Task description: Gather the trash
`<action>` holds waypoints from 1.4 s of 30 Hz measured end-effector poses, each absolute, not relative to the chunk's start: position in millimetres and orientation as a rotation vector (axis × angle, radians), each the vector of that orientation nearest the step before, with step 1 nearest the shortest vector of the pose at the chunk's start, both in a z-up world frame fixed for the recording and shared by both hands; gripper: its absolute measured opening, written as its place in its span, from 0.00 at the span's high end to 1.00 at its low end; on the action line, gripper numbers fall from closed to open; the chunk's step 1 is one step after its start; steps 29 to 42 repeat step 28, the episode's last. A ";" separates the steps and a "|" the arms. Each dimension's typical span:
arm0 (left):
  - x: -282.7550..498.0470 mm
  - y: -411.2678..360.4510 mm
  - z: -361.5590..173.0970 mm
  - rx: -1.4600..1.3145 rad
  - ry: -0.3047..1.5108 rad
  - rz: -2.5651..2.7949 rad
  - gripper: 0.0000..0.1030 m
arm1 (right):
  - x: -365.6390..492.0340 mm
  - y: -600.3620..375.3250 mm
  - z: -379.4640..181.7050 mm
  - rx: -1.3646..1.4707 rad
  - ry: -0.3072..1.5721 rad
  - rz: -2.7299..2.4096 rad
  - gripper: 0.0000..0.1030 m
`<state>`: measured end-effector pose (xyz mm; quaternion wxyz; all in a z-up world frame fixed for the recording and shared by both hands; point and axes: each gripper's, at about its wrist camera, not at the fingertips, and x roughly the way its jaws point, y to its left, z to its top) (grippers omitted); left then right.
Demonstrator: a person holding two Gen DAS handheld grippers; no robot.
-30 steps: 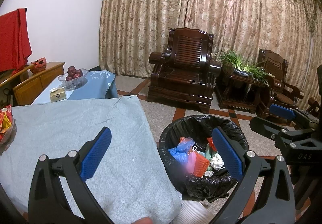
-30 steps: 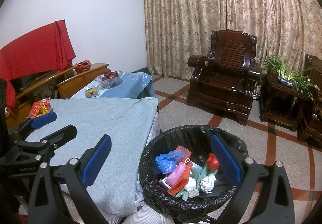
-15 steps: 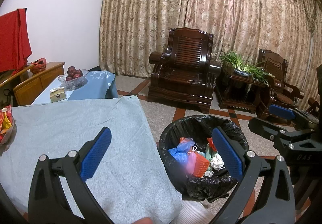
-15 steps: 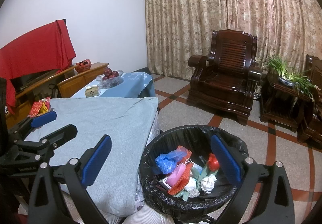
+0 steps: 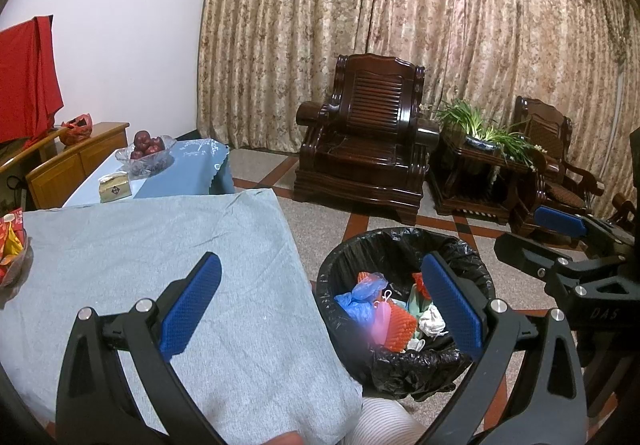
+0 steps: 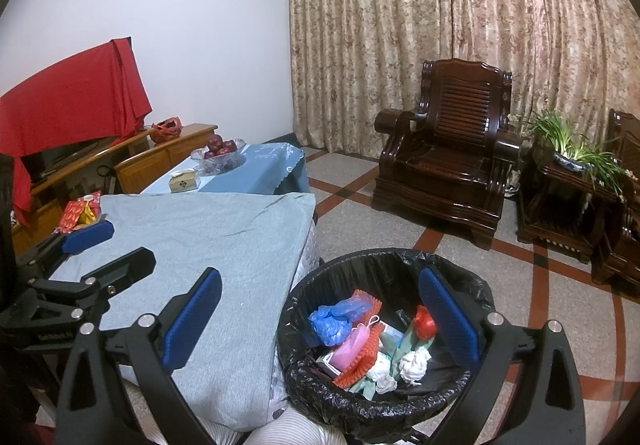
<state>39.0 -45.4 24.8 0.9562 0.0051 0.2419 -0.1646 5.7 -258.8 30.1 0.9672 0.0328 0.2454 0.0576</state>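
A black-lined trash bin (image 5: 404,241) stands on the floor beside the grey-clothed table (image 5: 140,241); it also shows in the right wrist view (image 6: 384,265). It holds a blue bag (image 6: 330,323), an orange net (image 6: 360,355), a red wrapper (image 6: 425,323) and white crumpled paper (image 6: 414,363). My left gripper (image 5: 320,301) is open and empty, above the table's edge and the bin. My right gripper (image 6: 320,315) is open and empty, above the bin's left rim. Each gripper shows in the other's view: the right one (image 5: 560,241) and the left one (image 6: 88,253).
A red snack packet (image 6: 80,207) lies at the table's far left. A blue-clothed side table (image 6: 256,169) carries a fruit bowl (image 6: 218,155) and a small box (image 6: 183,181). Dark wooden armchairs (image 6: 448,153) and a plant stand (image 6: 572,181) stand before the curtain.
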 end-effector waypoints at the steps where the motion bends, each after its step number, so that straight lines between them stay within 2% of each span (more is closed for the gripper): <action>1: 38.5 -44.2 24.8 0.010 0.491 -0.334 0.05 | 5.7 -258.6 30.0 0.066 0.496 0.116 0.06; 42: 33.6 -45.2 11.5 0.016 0.508 -0.335 0.05 | 7.8 -266.1 19.6 0.077 0.508 0.110 0.06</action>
